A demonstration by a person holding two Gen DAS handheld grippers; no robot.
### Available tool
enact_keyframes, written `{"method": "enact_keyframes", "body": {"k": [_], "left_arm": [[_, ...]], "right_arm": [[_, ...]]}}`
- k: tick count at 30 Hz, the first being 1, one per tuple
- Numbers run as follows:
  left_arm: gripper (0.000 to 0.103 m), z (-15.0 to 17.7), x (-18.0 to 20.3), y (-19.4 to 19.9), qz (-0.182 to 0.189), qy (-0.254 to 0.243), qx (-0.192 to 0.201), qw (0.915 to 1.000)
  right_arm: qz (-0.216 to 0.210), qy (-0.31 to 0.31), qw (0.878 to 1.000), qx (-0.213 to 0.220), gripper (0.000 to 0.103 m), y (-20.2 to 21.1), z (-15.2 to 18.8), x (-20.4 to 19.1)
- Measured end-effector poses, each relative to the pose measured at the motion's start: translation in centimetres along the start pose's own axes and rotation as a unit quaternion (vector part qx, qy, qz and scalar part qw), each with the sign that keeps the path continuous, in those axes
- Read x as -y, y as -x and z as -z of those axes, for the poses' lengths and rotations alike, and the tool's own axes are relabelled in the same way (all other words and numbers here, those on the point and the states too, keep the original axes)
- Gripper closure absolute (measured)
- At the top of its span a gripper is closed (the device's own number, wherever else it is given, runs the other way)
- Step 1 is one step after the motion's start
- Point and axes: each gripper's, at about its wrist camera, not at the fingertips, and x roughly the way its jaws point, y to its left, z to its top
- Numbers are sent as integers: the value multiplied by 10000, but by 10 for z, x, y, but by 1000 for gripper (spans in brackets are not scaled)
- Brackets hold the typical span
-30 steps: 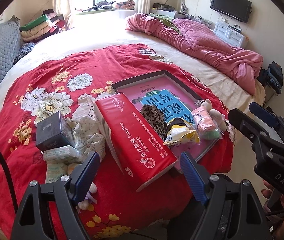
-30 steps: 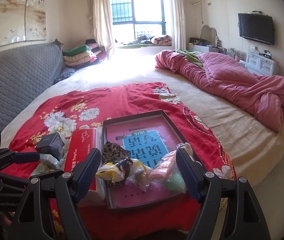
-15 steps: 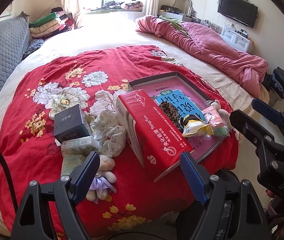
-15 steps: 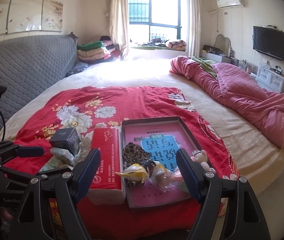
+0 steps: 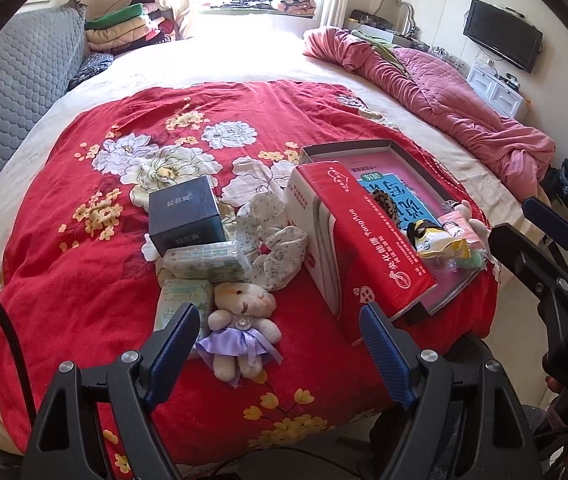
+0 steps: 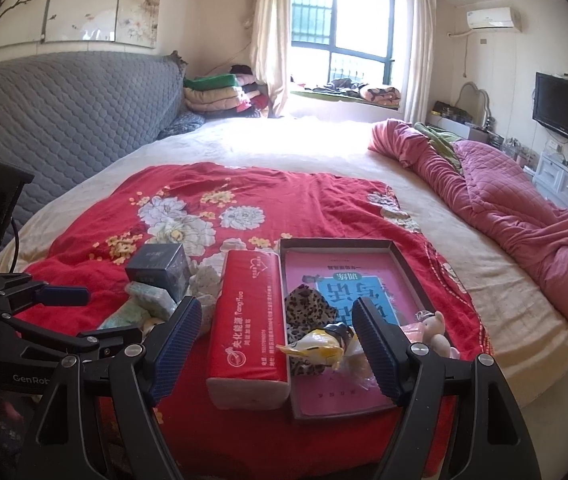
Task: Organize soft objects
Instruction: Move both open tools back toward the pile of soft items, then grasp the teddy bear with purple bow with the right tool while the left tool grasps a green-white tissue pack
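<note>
Plush bear (image 5: 240, 328) in purple skirt lies on red floral blanket (image 5: 84, 280), just ahead of left gripper (image 5: 280, 334), jaws wide, empty. Right gripper (image 6: 280, 340) likewise wide, empty, over tray (image 6: 403, 260). Bear likely light, squashy; pinch across torso, not skirt.

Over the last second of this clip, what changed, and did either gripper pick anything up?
Both grippers swung leftward along the bed's near edge; the left gripper now frames the plush bear instead of the red tissue pack. Nothing was gripped or released. The right gripper also stayed open; objects and the tray lie unmoved.
</note>
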Motion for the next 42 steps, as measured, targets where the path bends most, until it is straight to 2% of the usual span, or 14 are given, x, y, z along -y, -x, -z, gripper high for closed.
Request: {"method": "enact_keyframes", "body": {"k": [17, 28, 34, 42], "left_arm": [[21, 36, -76, -19, -277, 579, -439, 9970], [21, 42, -120, -37, -304, 1106, -521, 9920], [21, 37, -128, -59, -225, 1170, -628, 9909], [21, 23, -124, -84, -80, 1066, -742, 9915]], "right_arm": [[-297, 454, 9983, -221, 24, -18, 6, -33], [-917, 862, 9904, -567, 24, -44, 23, -82], [-1324, 1044, 9811, -948, 24, -72, 40, -118], [-1542, 1001, 9726, -1421, 24, -114, 62, -149]]}}
